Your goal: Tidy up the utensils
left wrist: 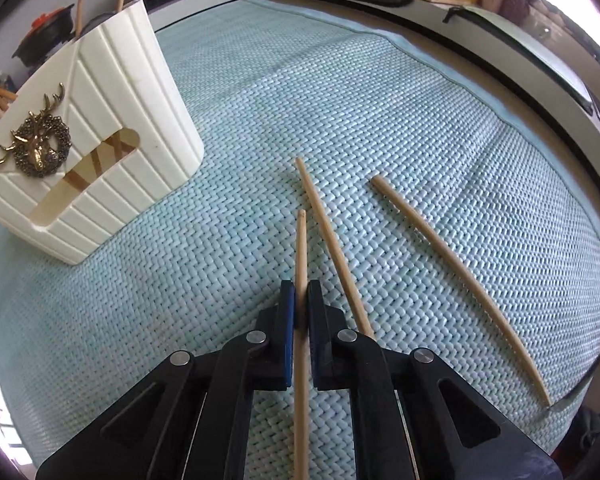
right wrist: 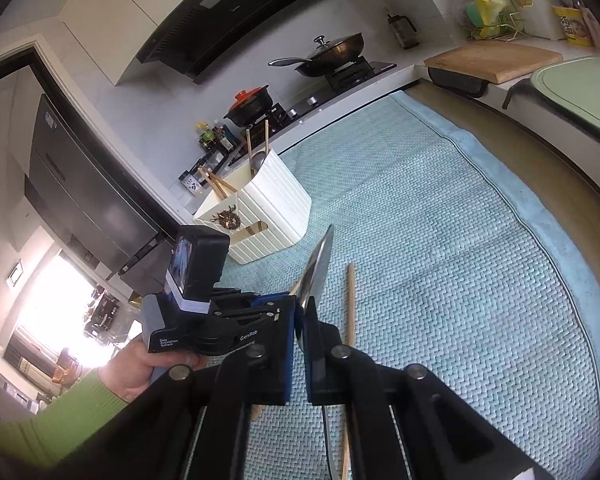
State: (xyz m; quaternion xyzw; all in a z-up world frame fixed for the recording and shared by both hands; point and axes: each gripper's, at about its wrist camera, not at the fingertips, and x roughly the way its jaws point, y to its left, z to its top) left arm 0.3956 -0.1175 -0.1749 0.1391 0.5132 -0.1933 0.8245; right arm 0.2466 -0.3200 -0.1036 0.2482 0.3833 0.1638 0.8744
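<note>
While clamped | left tool [left wrist: 301, 288] grips chopstick [left wrist: 301, 248] | right tool [right wrist: 300, 312] grips spoon [right wrist: 318, 268]

"GenRob" on left gripper [right wrist: 290, 316] body

Pale wooden chopsticks [left wrist: 332, 240], cream ribbed holder [left wrist: 112, 120], aqua herringbone mat [left wrist: 380, 120]

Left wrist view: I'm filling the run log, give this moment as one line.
left gripper: shut on wooden chopstick | right gripper: shut on metal spoon | white ribbed holder: upright on mat
</note>
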